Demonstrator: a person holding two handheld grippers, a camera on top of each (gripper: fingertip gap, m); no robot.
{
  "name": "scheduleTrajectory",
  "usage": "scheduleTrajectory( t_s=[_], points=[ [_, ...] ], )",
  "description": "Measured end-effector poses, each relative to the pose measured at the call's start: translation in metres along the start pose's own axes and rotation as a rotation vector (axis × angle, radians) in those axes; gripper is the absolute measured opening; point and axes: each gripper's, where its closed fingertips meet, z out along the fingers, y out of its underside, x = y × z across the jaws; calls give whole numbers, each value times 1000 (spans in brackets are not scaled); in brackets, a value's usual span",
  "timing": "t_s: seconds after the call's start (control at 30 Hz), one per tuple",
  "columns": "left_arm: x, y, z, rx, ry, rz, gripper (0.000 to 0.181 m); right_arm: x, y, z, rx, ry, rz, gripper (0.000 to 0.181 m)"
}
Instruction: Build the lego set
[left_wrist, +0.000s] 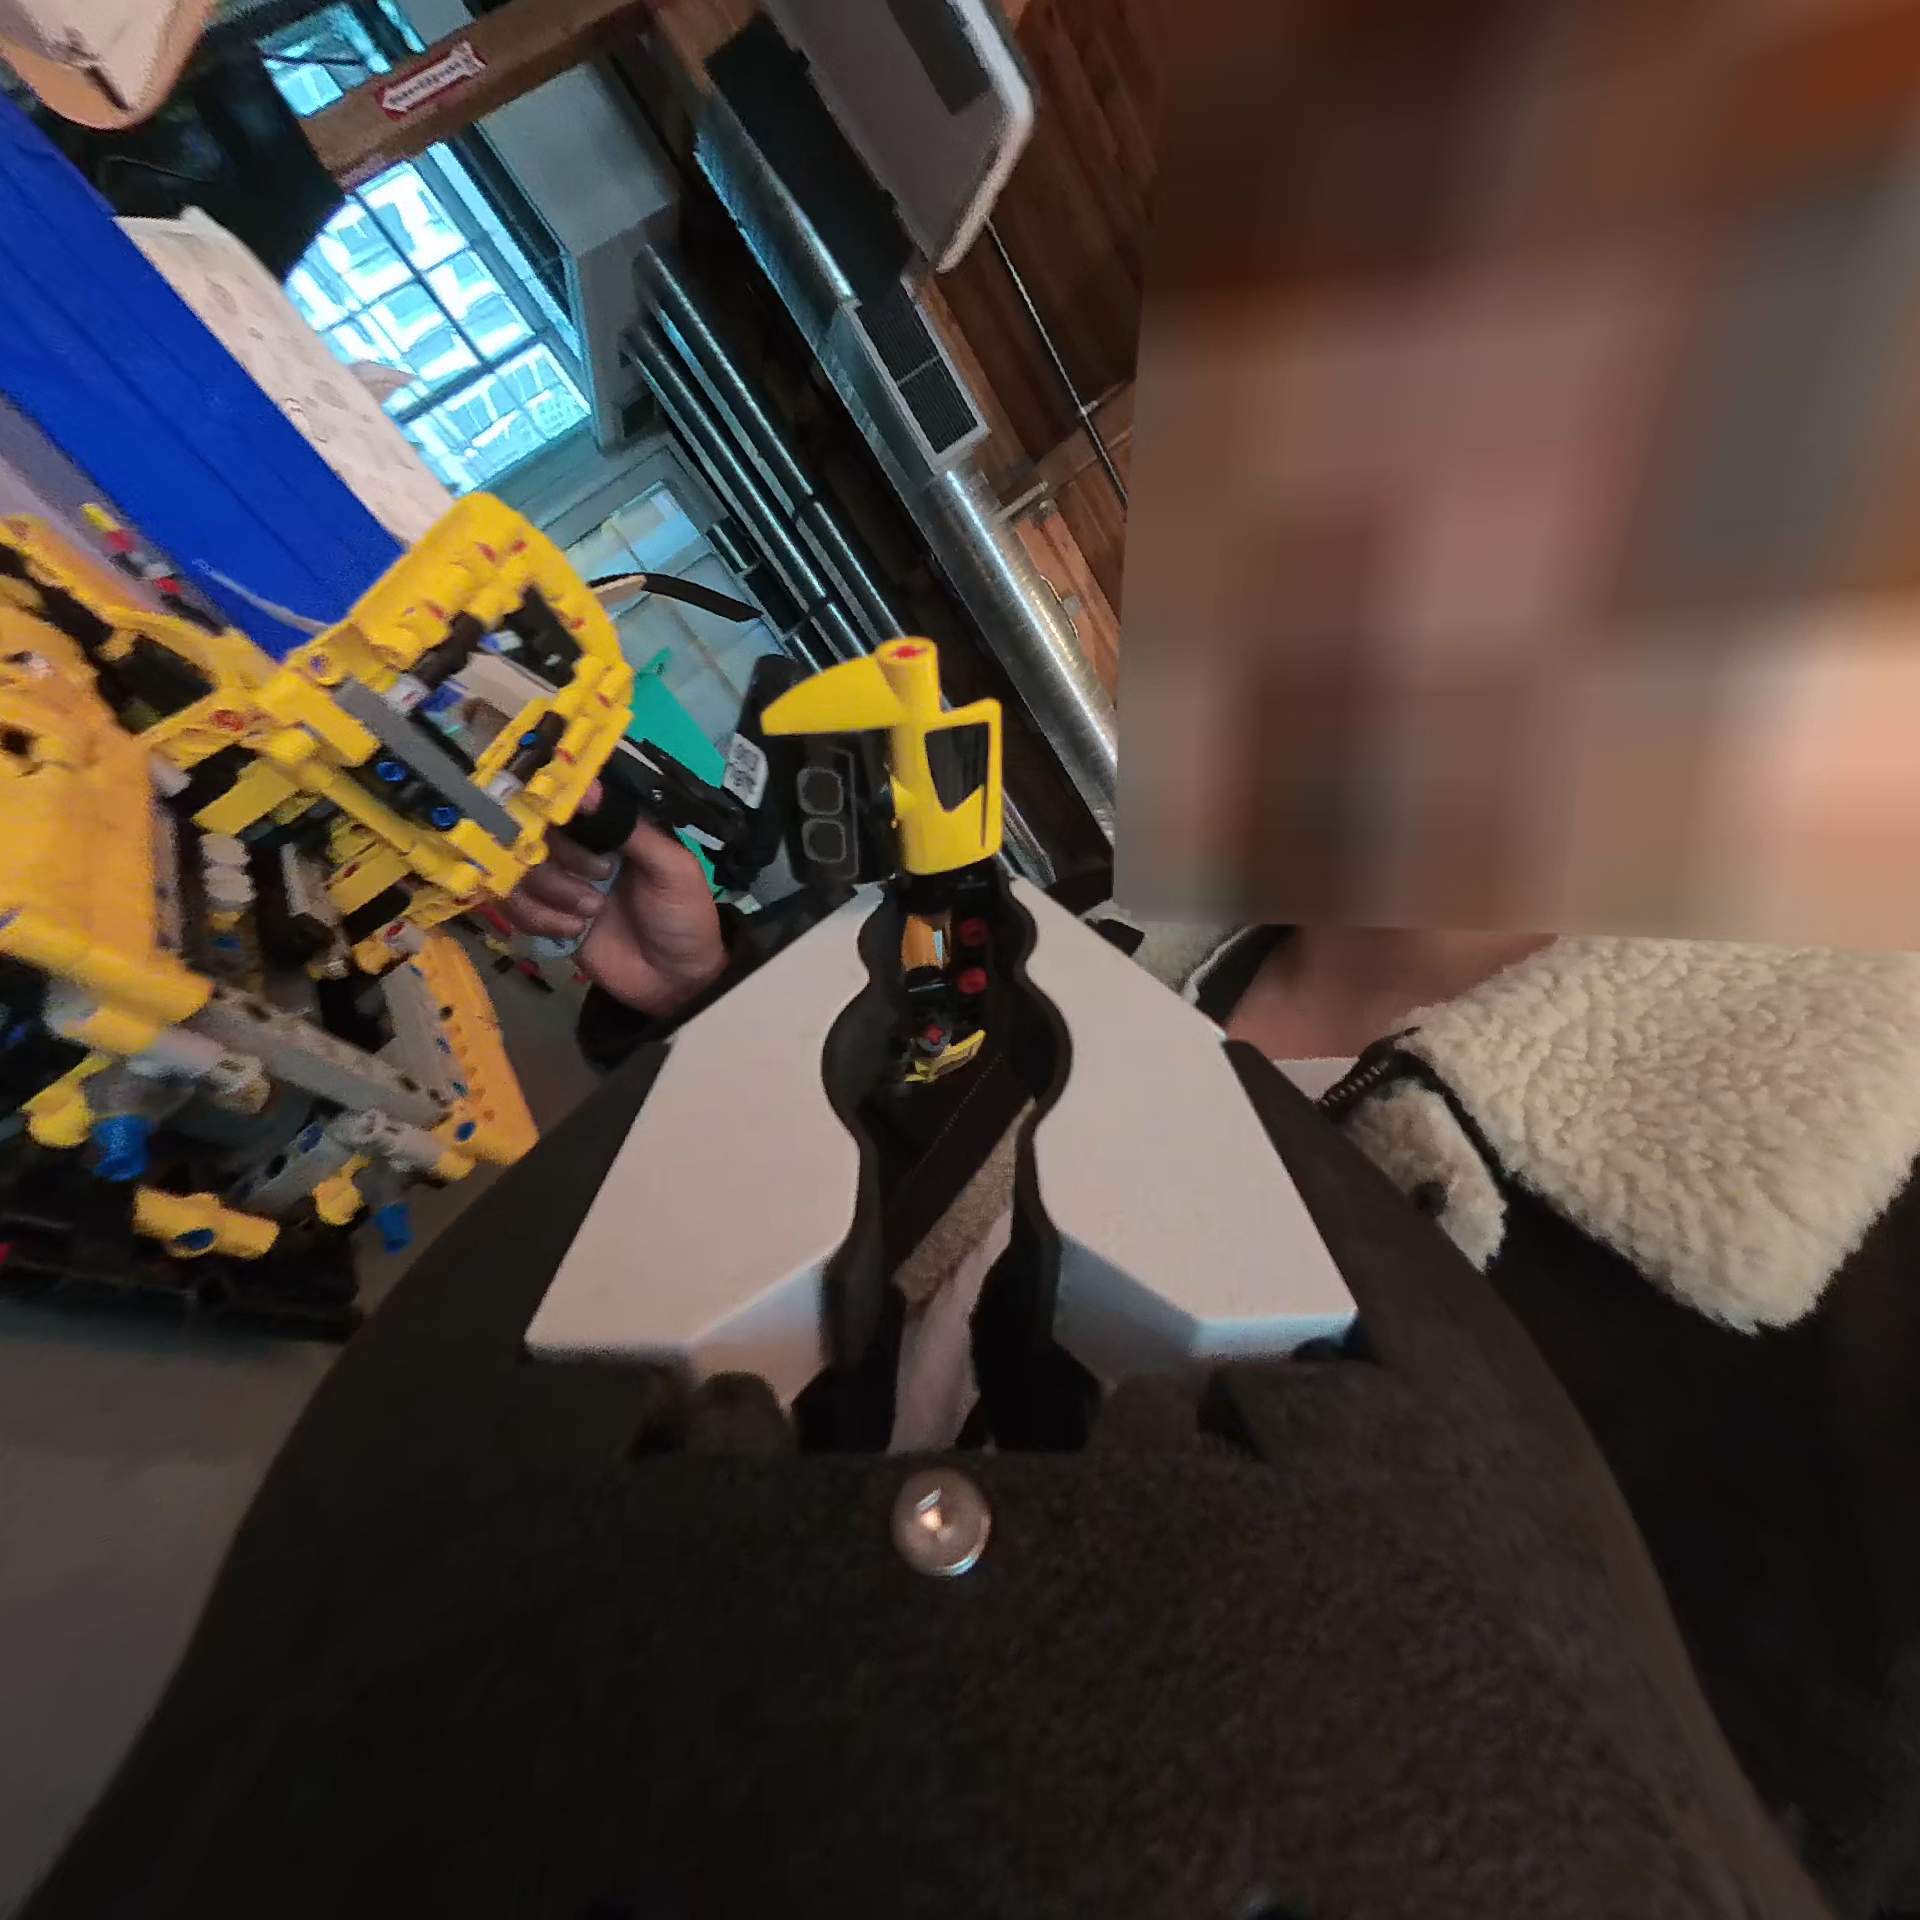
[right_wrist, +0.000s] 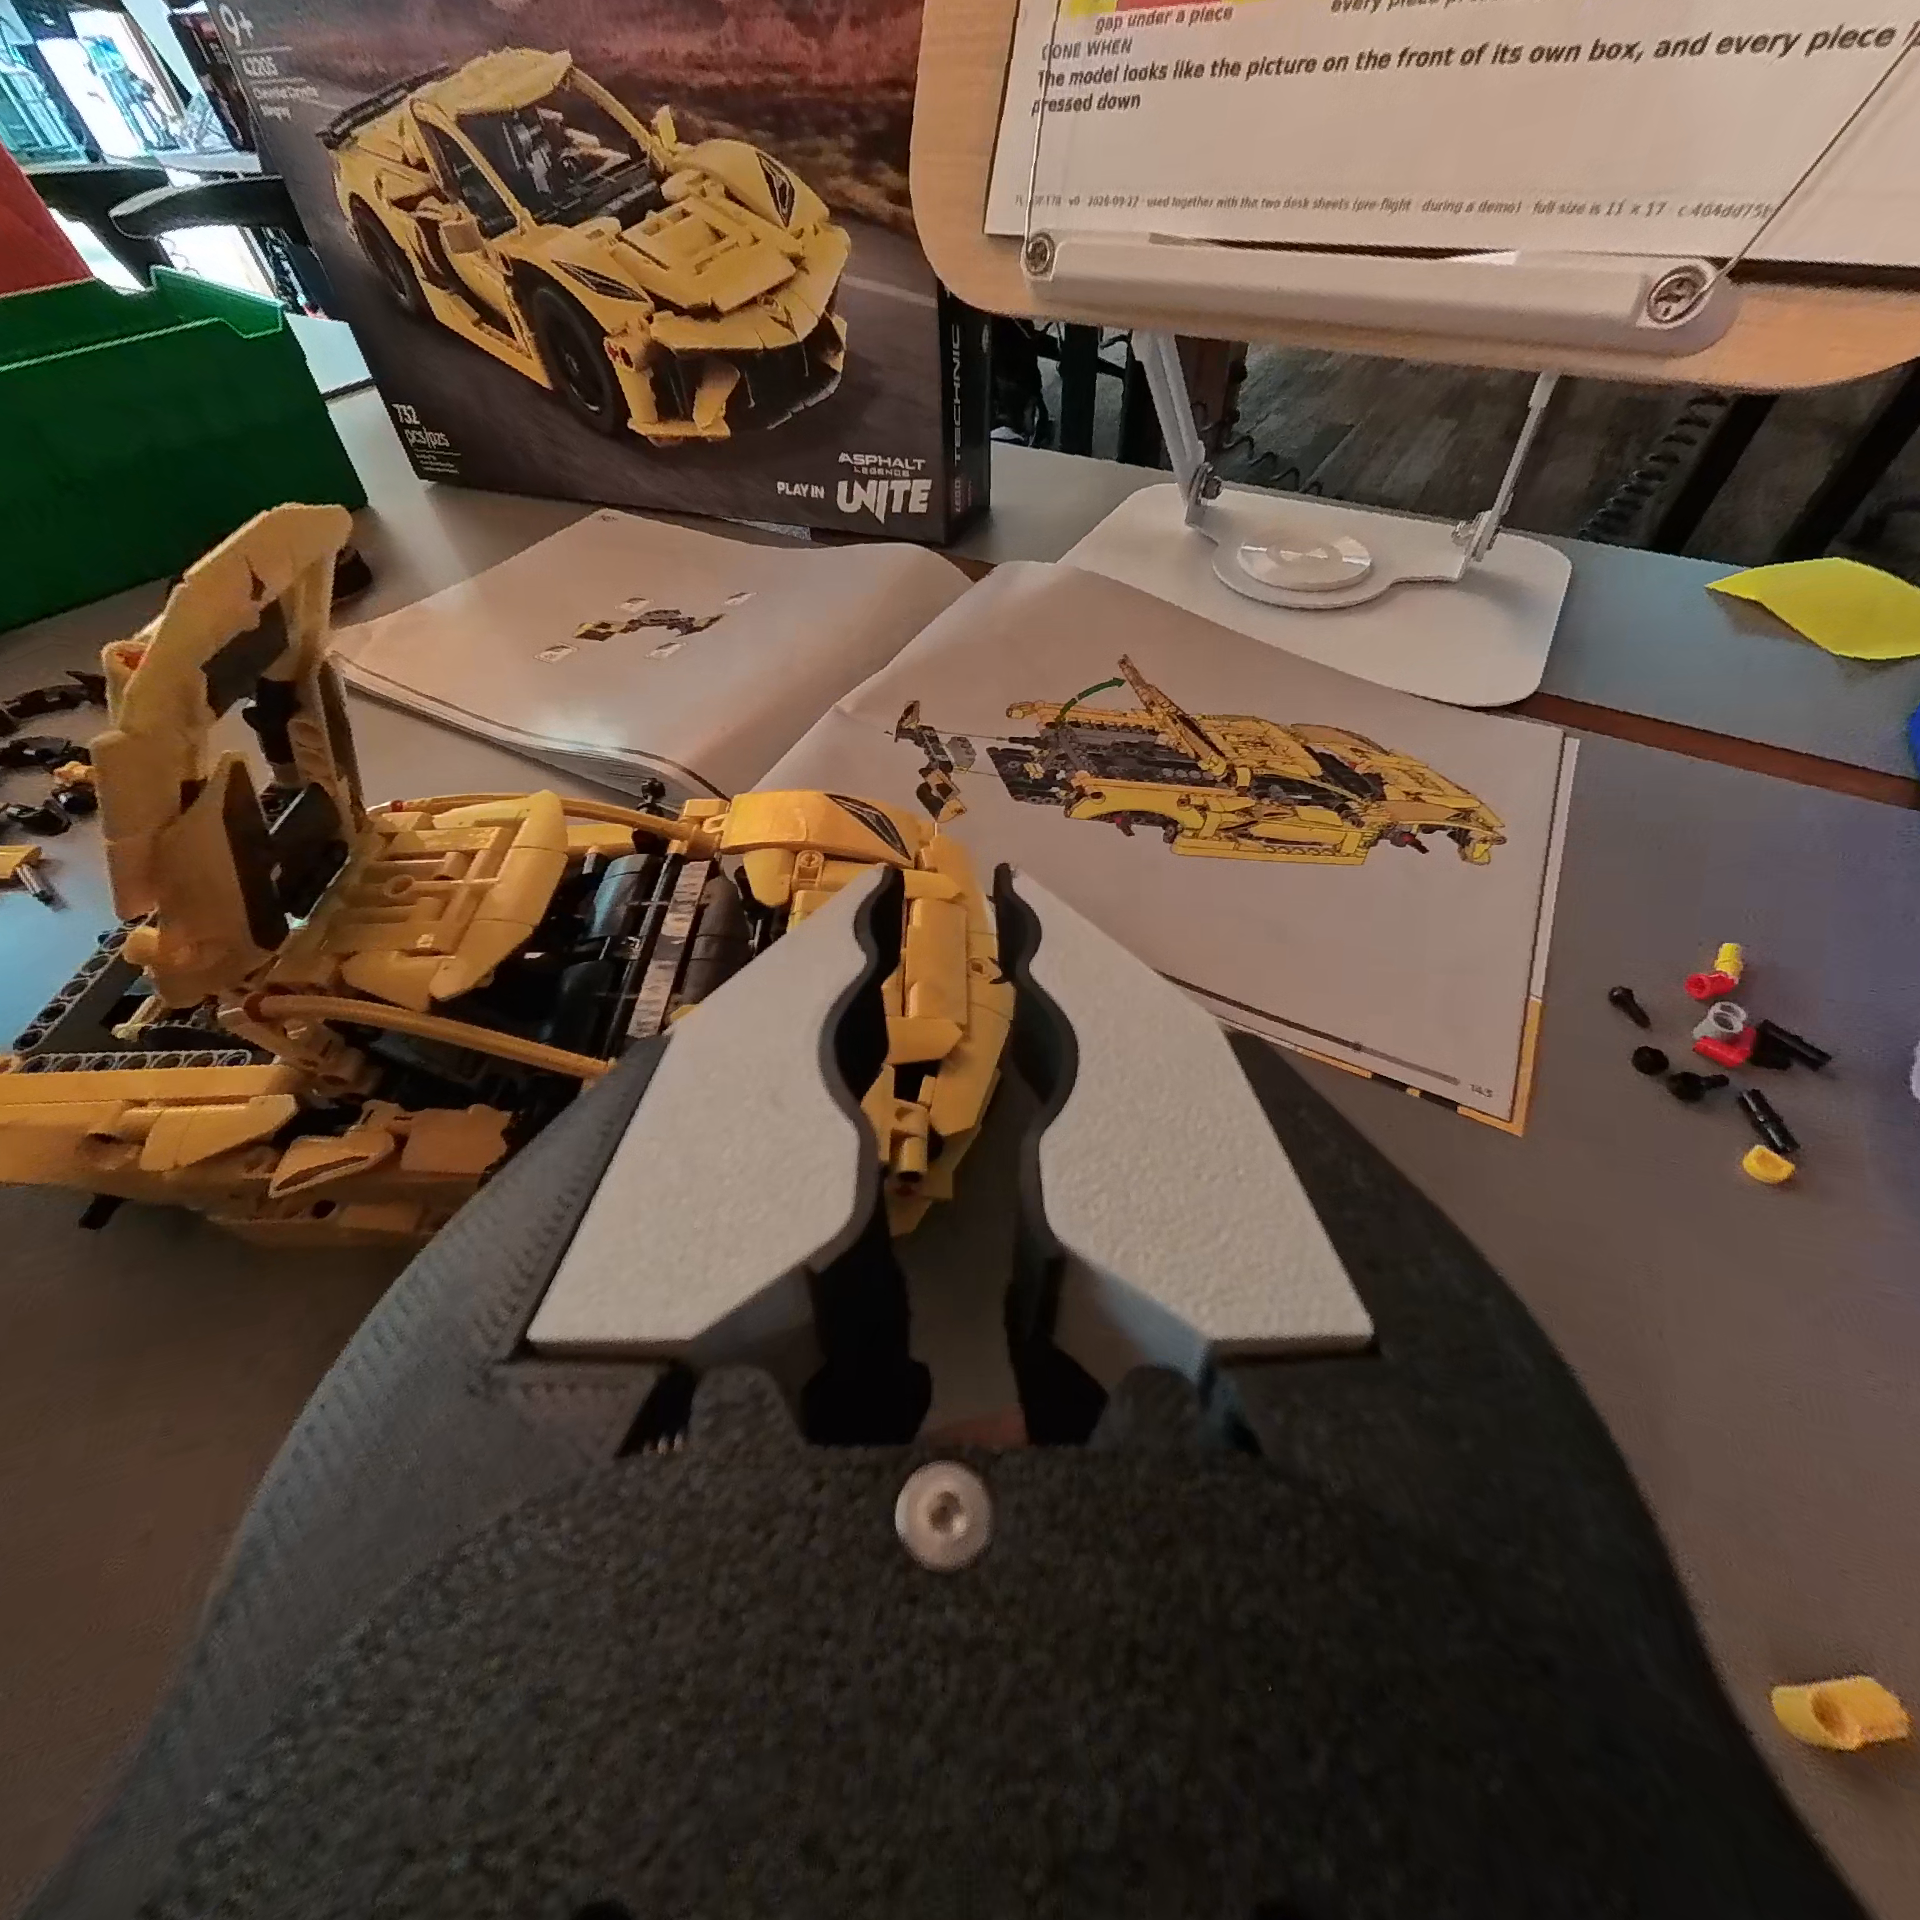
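The yellow lego car (right_wrist: 468, 935) lies on the grey table (right_wrist: 1662, 1403), with a rear panel (right_wrist: 229, 707) swung upright. My right gripper (right_wrist: 945, 883) is closed around the car's yellow end section, which sits between the fingers. My left gripper (left_wrist: 940, 904) is shut on a small yellow and black subassembly (left_wrist: 935, 769) with red pins and holds it up in the air. In the left wrist view the car (left_wrist: 260, 831) is at the left, blurred, with the right gripper (left_wrist: 675, 800) and a hand (left_wrist: 644, 914) behind it.
An open instruction booklet (right_wrist: 1247, 831) lies behind the car, with the set's box (right_wrist: 623, 260) and a white document stand (right_wrist: 1330, 582) farther back. Loose small pieces (right_wrist: 1725, 1039) lie at the right, a yellow piece (right_wrist: 1839, 1725) nearer. A green bin (right_wrist: 135, 416) stands at the left. Some 30 cm of space lies between my two pairs of fingers. The yellow piece (right_wrist: 1839, 1725) is about 20 cm from my right fingertips.
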Motion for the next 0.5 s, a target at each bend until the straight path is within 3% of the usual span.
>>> scheduleTrajectory(
  t_s=[0.5],
  points=[
    [-71, -3, -28, 38, -432, -46, 16, 1, 3, 1, -17, 12, -1, 18]
  ],
)
